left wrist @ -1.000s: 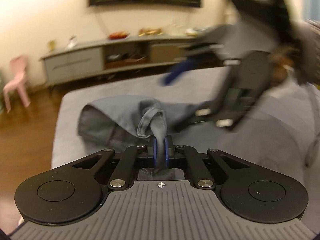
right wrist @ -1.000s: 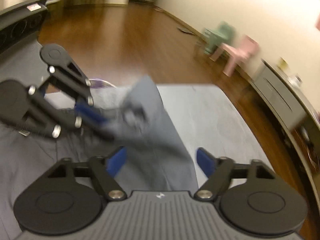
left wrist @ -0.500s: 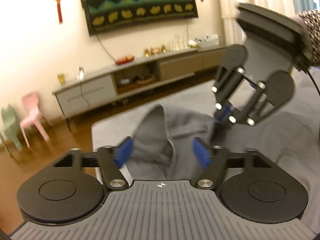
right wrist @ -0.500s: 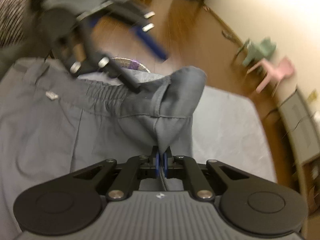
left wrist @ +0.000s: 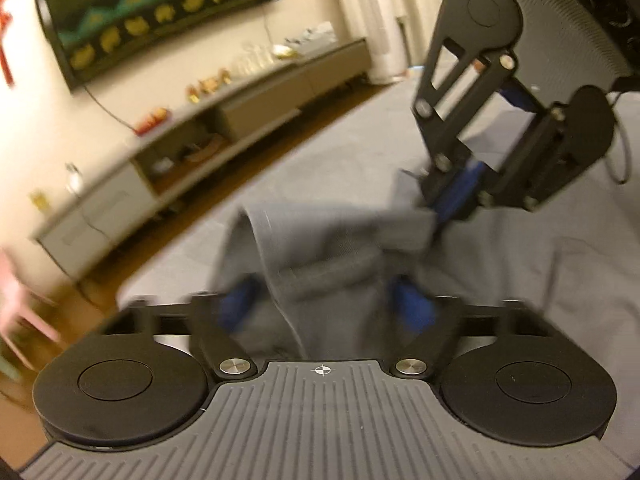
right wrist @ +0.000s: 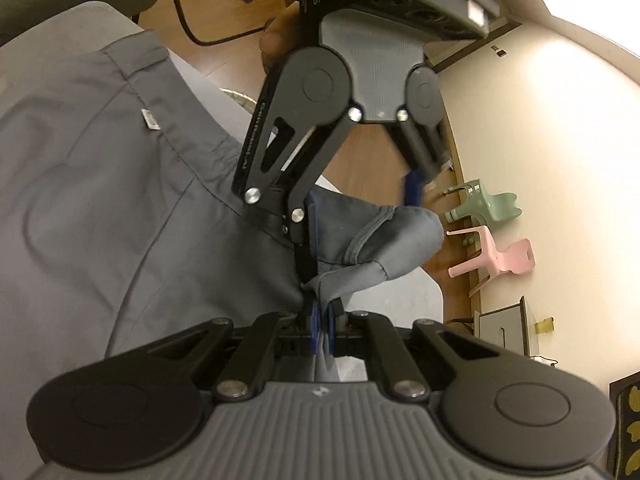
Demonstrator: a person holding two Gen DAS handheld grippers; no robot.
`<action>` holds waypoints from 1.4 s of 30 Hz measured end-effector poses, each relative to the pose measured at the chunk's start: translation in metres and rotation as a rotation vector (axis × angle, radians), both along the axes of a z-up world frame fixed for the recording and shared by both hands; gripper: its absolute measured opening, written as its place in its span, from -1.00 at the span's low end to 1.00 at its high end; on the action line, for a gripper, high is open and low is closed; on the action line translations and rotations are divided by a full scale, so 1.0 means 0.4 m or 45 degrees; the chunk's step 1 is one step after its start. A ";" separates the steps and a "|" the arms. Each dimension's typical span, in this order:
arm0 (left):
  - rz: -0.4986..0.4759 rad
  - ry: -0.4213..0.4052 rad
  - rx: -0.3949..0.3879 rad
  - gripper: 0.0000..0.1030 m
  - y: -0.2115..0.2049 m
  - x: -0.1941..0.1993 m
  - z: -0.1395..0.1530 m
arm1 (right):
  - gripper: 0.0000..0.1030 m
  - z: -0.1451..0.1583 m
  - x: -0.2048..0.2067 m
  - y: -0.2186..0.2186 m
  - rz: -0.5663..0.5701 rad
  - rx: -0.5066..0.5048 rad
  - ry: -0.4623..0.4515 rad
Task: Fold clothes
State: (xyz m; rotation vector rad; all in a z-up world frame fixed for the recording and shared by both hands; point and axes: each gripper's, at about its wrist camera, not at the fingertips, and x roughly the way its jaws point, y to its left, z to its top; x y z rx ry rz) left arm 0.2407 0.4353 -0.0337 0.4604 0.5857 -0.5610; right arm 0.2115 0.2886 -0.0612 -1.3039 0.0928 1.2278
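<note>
lying on a grey padded surface (right wrist: pixel 396 300), the grey trousers (right wrist: pixel 100 200) have one hemmed leg end (right wrist: pixel 384 240) lifted into a loose hump between the two tools. the cloth looks light, limp and thin; it will sag and slide unless it is pinched at a hem or seam. the right gripper (right wrist: pixel 320 320) is clamped tight on a fold of that leg end. the left gripper (left wrist: pixel 324 308) is closing, with cloth between its blue pads (left wrist: pixel 412 308) but not yet pinched. grip near the stitched hem, where the layers are thickest.
</note>
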 end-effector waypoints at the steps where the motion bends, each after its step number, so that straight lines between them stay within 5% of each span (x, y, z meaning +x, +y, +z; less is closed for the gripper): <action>1: -0.015 0.042 -0.024 -0.53 0.006 0.001 -0.009 | -0.90 -0.001 0.002 0.001 -0.002 0.007 0.003; 3: -0.013 0.083 -0.037 -0.85 0.011 -0.013 -0.030 | -0.88 0.001 0.011 0.004 -0.020 0.033 0.038; 6: 0.037 0.059 0.002 -0.80 0.018 -0.044 -0.055 | -0.78 0.008 0.027 0.010 -0.058 0.072 0.119; 8: 0.059 0.005 -0.003 -0.63 0.024 -0.074 -0.051 | -0.51 0.023 0.057 0.011 -0.097 0.088 0.236; 10: 0.055 -0.014 -0.044 -0.58 0.030 -0.093 -0.038 | 0.22 0.033 0.088 0.028 -0.131 0.114 0.325; 13: 0.035 -0.011 -0.003 -0.52 0.015 -0.101 -0.044 | 0.24 0.049 0.155 0.083 -0.198 0.134 0.428; 15: 0.034 -0.023 0.044 -0.46 0.004 -0.118 -0.050 | 0.18 0.049 0.200 0.113 -0.231 0.124 0.497; 18: 0.065 -0.087 0.148 -0.29 0.000 -0.147 -0.050 | -0.92 0.038 0.234 0.138 -0.209 0.047 0.571; 22: 0.131 -0.240 0.190 0.06 0.023 -0.168 -0.017 | -0.94 0.026 0.176 0.104 -0.062 -0.008 0.412; 24: 0.143 -0.300 0.151 0.52 0.023 -0.176 0.005 | -0.94 0.022 0.146 0.086 0.004 -0.025 0.339; 28: 0.029 -0.258 0.205 0.58 -0.024 -0.178 -0.012 | -0.94 0.023 0.116 0.082 0.055 -0.044 0.292; 29: 0.015 -0.211 0.214 0.55 -0.028 -0.161 -0.020 | -0.94 0.024 0.113 0.084 0.057 -0.042 0.288; 31: -0.013 -0.117 0.232 0.11 -0.035 -0.126 -0.035 | -0.94 0.024 0.115 0.095 0.039 -0.021 0.294; 32: -0.013 -0.062 0.226 -0.57 -0.033 -0.106 -0.042 | -0.92 0.025 0.124 0.098 0.017 0.001 0.307; 33: 0.046 0.037 0.148 -1.00 -0.007 -0.072 -0.043 | -0.80 0.028 0.137 0.097 -0.016 0.026 0.325; 35: 0.196 0.289 -0.106 -1.00 0.069 -0.006 -0.050 | -0.63 0.040 0.182 0.079 -0.123 0.060 0.405; 39: 0.334 0.455 -0.371 -0.79 0.153 0.049 -0.071 | -0.64 0.061 0.293 -0.038 -0.338 0.110 0.582; 42: 0.405 0.532 -0.490 -0.74 0.189 0.087 -0.074 | -0.85 0.054 0.359 -0.141 -0.501 0.142 0.662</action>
